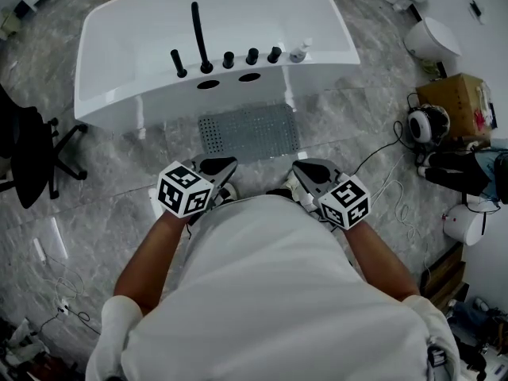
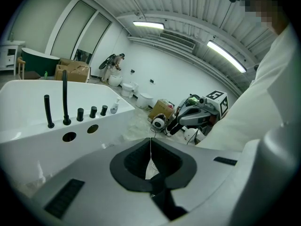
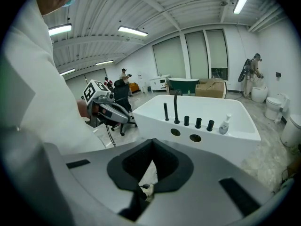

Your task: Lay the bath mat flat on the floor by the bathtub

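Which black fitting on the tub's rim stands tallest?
The thin spout, second from left; the post and three knobs beside it are shorter.

I get bright, even light in all three views. Strip lights (image 2: 225, 55) on the ceiling feed it, and the white tub (image 1: 238, 6) nearly washes out from above. Shadows on the floor (image 1: 103, 189) are faint and soft. Both gripper views bow hard at the edges, with black corners; the head view curves less.

It was a warehouse-like hall with strip lights (image 3: 132, 31). A bathtub (image 1: 111, 70) stood before the right gripper (image 1: 305, 167), toilets (image 1: 432, 36) to its right.
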`<state>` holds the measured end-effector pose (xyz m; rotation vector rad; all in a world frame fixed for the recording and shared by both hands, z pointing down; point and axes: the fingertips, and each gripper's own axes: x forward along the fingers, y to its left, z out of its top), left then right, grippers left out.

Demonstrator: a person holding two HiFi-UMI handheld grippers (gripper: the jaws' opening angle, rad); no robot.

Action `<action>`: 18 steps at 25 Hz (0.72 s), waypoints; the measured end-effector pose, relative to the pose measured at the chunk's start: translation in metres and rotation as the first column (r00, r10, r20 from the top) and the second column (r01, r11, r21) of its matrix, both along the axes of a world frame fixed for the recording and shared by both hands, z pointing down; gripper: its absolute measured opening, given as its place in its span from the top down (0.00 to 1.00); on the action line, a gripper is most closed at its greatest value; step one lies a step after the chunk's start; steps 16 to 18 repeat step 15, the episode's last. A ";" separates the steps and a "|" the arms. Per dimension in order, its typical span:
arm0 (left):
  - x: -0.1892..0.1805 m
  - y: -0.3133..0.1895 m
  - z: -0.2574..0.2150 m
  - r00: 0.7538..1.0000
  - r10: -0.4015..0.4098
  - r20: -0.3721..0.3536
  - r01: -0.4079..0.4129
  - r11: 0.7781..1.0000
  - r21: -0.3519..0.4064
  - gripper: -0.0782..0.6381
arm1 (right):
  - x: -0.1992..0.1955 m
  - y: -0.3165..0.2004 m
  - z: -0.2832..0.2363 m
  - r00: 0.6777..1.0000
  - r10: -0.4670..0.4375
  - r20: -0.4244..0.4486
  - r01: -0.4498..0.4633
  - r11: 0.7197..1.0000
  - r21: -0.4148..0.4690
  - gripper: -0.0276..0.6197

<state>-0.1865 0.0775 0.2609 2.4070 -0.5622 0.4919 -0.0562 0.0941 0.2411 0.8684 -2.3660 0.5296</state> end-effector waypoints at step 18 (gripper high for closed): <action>-0.029 0.010 0.012 1.000 -0.013 0.005 0.013 1.000 -0.017 0.87 | -0.024 0.005 0.012 1.000 0.000 -0.010 -0.001 1.000 -0.010 0.95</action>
